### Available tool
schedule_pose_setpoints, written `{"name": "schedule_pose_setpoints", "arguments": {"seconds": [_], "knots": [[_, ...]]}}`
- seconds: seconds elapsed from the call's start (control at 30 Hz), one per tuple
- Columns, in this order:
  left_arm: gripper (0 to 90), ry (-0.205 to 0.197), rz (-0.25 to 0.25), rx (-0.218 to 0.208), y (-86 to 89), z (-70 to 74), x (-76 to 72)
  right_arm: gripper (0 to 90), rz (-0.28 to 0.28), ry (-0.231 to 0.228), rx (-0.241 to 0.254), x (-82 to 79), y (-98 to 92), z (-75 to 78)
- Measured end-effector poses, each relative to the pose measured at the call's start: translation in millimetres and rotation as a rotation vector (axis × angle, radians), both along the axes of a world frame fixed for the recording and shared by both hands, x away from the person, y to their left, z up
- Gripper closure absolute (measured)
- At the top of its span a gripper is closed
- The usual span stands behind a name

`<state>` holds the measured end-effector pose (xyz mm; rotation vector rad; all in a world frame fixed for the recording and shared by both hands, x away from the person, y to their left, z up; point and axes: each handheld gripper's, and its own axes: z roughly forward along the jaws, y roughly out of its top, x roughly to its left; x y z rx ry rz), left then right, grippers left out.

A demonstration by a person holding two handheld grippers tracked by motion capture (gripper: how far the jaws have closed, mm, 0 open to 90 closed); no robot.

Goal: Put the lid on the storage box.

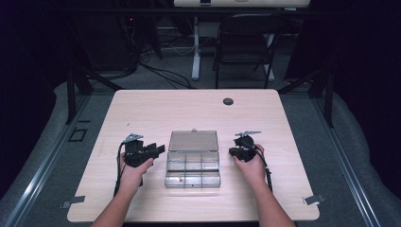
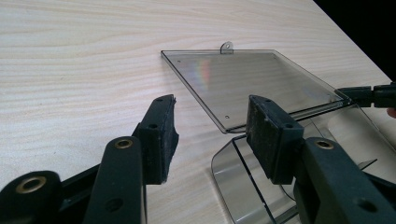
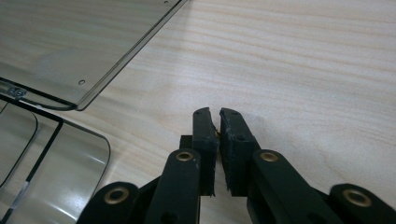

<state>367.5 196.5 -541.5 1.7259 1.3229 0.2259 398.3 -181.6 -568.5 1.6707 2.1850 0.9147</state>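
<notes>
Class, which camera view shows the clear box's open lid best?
The left gripper view: the whole lid shows, with its tab. The high view shows the lid small and far off. The right gripper view shows one corner of the lid.

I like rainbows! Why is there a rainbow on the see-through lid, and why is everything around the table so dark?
In the left gripper view, light glancing off the open lid of the clear box shows as a faint rainbow streak; the high view has the table lit and the room behind nearly black; the right gripper view is evenly lit, with a soft shadow beside the right gripper.
</notes>
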Motion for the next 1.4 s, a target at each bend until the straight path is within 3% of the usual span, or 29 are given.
{"name": "schedule_pose_setpoints", "arguments": {"seconds": [0.37,0.77,1.4], "knots": [[52.0,-0.002,0.001,-0.004,0.5,0.3,0.0,85.5,0.017,-0.023,0.012,-4.8,0.3,6.2],[52.0,-0.003,0.001,-0.006,0.4,1.1,-0.5,85.5,0.048,-0.111,0.035,-24.8,0.0,30.9],[52.0,-0.008,0.005,-0.009,1.2,1.4,-0.3,85.6,0.08,-0.123,0.029,-30.9,6.2,37.7]]}}
